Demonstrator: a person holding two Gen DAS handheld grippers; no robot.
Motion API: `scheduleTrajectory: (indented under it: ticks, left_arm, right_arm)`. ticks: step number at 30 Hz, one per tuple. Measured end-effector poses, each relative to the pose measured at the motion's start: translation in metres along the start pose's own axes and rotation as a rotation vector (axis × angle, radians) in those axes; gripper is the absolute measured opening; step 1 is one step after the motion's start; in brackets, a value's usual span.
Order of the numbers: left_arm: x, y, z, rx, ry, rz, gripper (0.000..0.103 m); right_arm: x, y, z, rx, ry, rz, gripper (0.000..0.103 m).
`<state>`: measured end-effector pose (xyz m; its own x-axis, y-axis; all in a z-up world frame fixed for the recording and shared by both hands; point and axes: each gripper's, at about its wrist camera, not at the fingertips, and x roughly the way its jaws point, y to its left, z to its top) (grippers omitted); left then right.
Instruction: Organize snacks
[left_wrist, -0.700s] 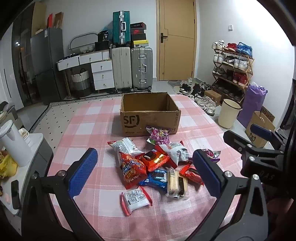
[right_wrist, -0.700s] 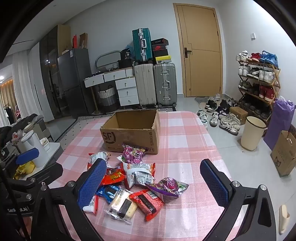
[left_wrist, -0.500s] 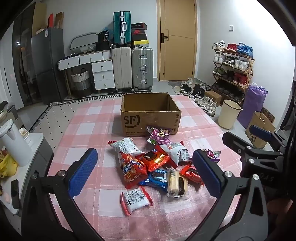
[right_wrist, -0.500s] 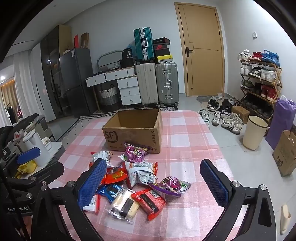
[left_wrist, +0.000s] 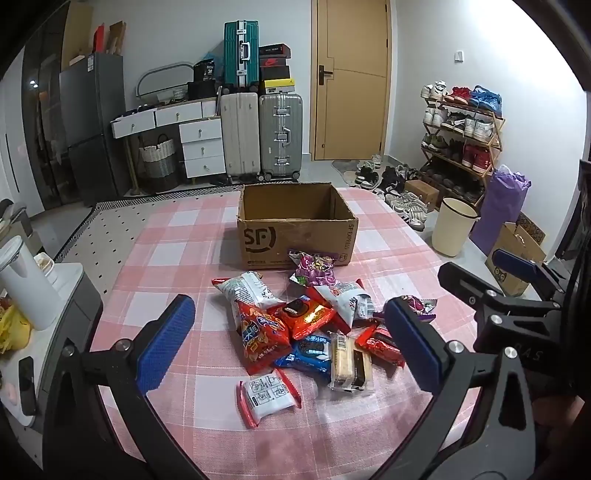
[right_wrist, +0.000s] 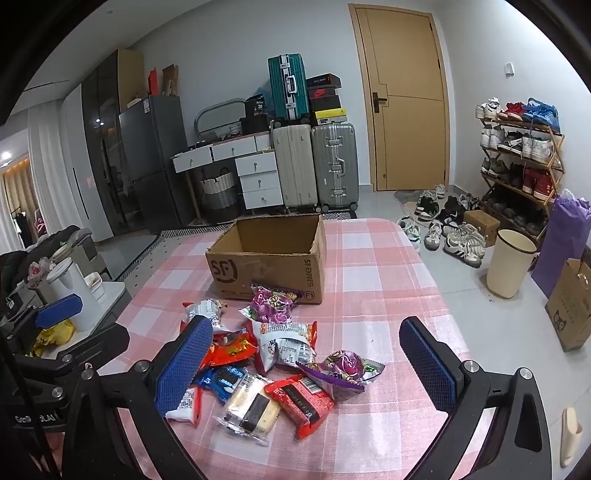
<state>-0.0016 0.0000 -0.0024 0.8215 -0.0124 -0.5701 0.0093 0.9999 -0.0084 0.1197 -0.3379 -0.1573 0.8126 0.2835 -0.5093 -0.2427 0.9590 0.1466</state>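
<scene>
A table covered in a pink-and-white checked cloth (left_wrist: 177, 254) fills the middle of both views. Toward its far side stands an open brown cardboard box (left_wrist: 295, 225) printed with black letters on its near wall; what shows of its inside is bare. Just in front of the box lies a loose heap of snack packets (left_wrist: 310, 325), some overlapping. A purple crinkled bag (left_wrist: 314, 266) lies nearest the box, touching or almost touching its near wall. A white-and-red chip bag (left_wrist: 247, 290) sits at the heap's far left, an orange-red bag (left_wrist: 260, 339) nearer, and a blue cookie packet (left_wrist: 312, 350) beside a clear-wrapped sandwich cake (left_wrist: 349, 363). A white packet with red ends (left_wrist: 267, 395) lies apart at the near edge.

The left gripper (left_wrist: 288, 343) hangs above the near side of the heap, its blue-padded jaws spread wide with nothing between them. The right gripper (right_wrist: 310, 365) hovers likewise to the right, jaws wide and empty; a second purple bag (right_wrist: 343, 369) and a red wrapped bar (right_wrist: 303, 402) lie below it.

Nothing stands between heap and box. Beyond the table are suitcases (left_wrist: 262, 133), white drawers (left_wrist: 199, 144), a yellow-brown door (left_wrist: 351, 77), a shoe rack (left_wrist: 461, 136) and a cream bin (left_wrist: 452, 230) on the right.
</scene>
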Motion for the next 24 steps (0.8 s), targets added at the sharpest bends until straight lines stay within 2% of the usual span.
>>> scheduleTrajectory:
  ticks: [24]
  left_arm:
    - [-0.0034, 0.0019, 0.0001, -0.012, -0.001, -0.025, 0.102]
  right_arm:
    - [0.0012, 0.0025, 0.0012, 0.000, -0.004, 0.013, 0.103]
